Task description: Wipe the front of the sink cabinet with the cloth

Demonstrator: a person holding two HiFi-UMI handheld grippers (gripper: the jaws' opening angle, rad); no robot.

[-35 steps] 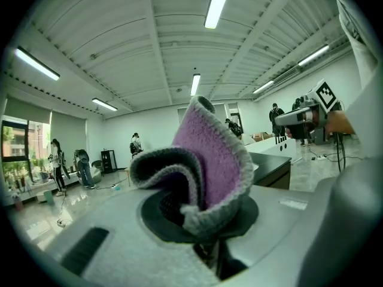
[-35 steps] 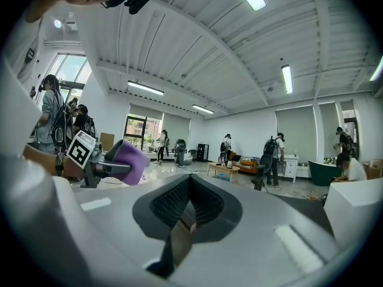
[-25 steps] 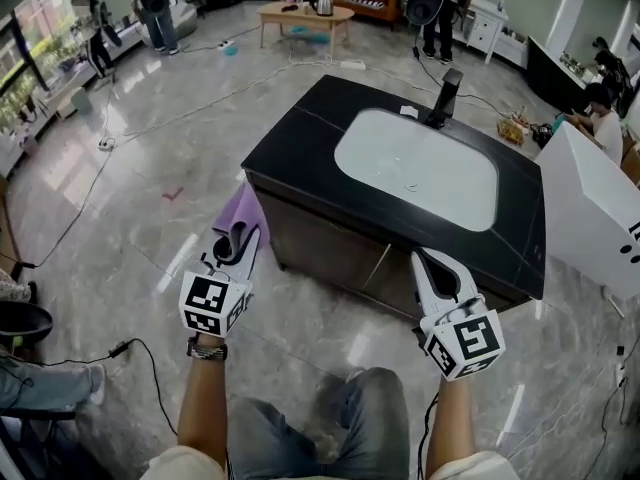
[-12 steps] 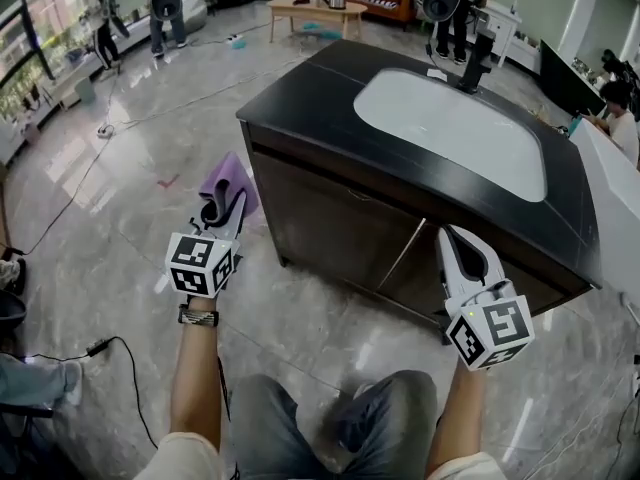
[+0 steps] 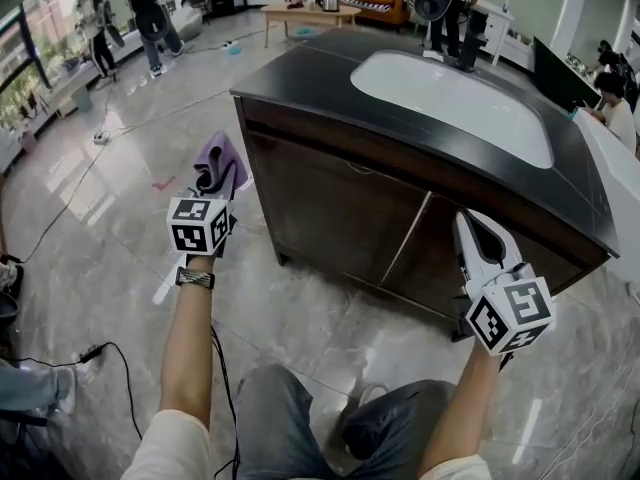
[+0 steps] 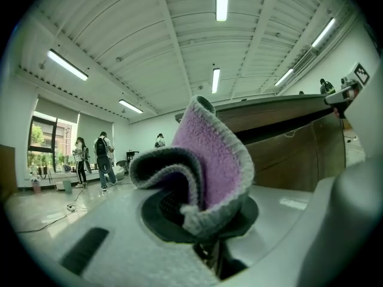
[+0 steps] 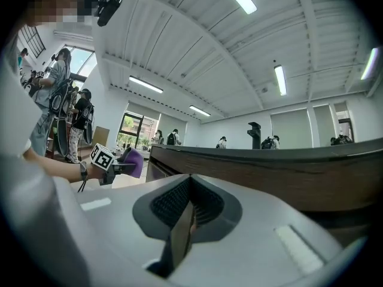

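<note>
- My right gripper (image 5: 472,233): jaws together, empty, just before the right door of the sink cabinet (image 5: 340,218).
- My left gripper (image 5: 217,190): clamped on the purple cloth (image 5: 222,158), beside the cabinet's left front corner, not touching.
- Cabinet front: right of the cloth and slightly ahead.

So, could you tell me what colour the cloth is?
The cloth is purple with a grey edge; the left gripper view shows it best.
</note>
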